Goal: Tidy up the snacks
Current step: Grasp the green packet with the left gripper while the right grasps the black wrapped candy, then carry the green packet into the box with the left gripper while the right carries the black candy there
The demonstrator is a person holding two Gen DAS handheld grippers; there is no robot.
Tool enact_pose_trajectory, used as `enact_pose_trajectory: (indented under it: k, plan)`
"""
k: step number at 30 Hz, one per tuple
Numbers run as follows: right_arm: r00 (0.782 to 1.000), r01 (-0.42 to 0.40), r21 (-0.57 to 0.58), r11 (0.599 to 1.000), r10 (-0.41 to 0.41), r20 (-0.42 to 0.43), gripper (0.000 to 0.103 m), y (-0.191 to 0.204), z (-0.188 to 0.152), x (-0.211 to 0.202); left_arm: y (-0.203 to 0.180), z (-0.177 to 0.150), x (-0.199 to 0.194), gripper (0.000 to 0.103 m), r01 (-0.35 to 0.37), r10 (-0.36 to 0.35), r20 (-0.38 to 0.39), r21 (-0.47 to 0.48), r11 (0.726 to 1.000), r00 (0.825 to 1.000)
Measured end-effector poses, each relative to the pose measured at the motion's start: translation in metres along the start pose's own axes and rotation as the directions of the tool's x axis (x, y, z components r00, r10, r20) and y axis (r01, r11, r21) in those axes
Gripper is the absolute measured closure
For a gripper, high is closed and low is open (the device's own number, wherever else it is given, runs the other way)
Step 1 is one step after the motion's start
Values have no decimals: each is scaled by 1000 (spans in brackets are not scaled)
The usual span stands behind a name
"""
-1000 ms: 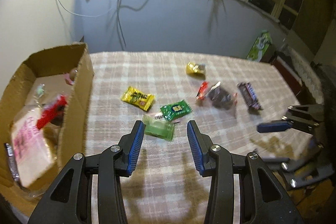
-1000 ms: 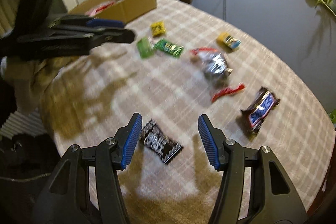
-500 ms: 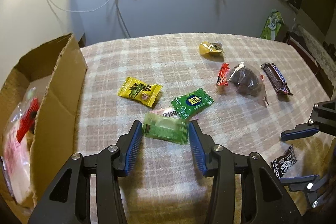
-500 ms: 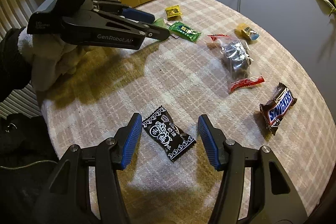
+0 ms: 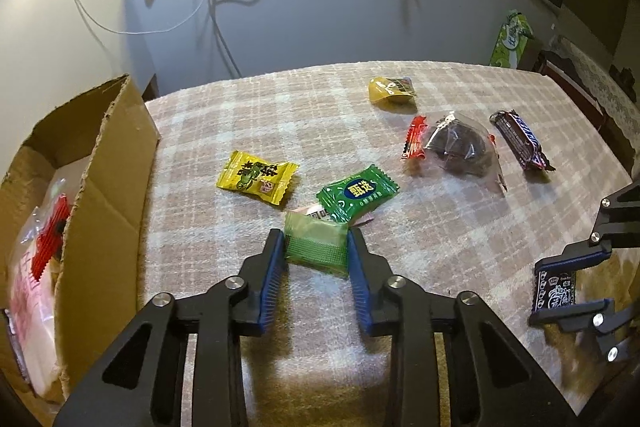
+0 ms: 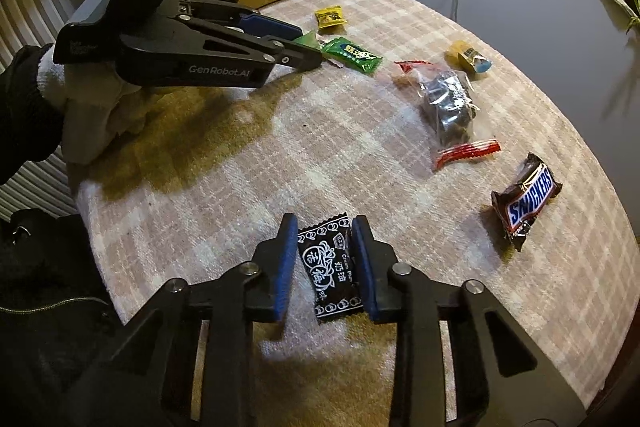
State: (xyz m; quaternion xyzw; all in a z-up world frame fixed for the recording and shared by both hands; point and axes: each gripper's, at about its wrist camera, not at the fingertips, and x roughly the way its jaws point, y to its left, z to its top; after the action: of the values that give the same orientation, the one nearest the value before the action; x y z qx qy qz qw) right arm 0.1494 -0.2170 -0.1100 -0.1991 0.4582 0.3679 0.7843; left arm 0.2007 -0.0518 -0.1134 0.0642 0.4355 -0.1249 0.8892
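Note:
My left gripper (image 5: 316, 247) is shut on a pale green snack packet (image 5: 316, 250) that lies on the checked tablecloth (image 5: 240, 115), its pads touching both sides. My right gripper (image 6: 325, 253) is shut on a black plum candy packet (image 6: 330, 269) near the table's front edge; it also shows in the left wrist view (image 5: 554, 291). A cardboard box (image 5: 108, 163) with several snacks inside stands at the left.
Loose on the cloth are a yellow candy (image 5: 256, 177), a dark green candy (image 5: 358, 193), a small yellow pack (image 5: 390, 91), a red strip (image 5: 416, 137), a clear bag of dark sweets (image 5: 460, 147) and a Snickers bar (image 6: 526, 201). A wall runs behind the table.
Both grippers have moved down and forward onto their packets and closed from wide open. The left now pinches the green packet, the right the black one.

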Motion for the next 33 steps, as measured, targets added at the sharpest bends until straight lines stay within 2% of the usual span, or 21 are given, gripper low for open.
enact_pose_trajectory:
  k: [6, 12, 19, 26, 33]
  plan:
    - [1000, 2, 26, 1000, -3, 13, 76, -3, -5, -3, -6, -3, -3, 76, -7, 7, 9, 23, 1000, 1000]
    - [999, 6, 71, 997, -9, 35, 77, -14, -12, -12, -2, -5, -10, 76, 22, -22, 18, -11, 1000, 1000]
    - [998, 3, 106, 994, -11, 70, 77, -20, -8, -21, 0, -3, -34, 76, 52, -50, 63, -35, 998, 997]
    - [994, 3, 95, 995, -14, 110, 77, -17, 11, -31, 10, 0, -60, 76, 55, -48, 113, -60, 997, 992]
    - [983, 2, 54, 999, -12, 182, 77, -4, 58, -43, 37, -4, -86, 76, 31, -15, 159, -103, 994, 987]
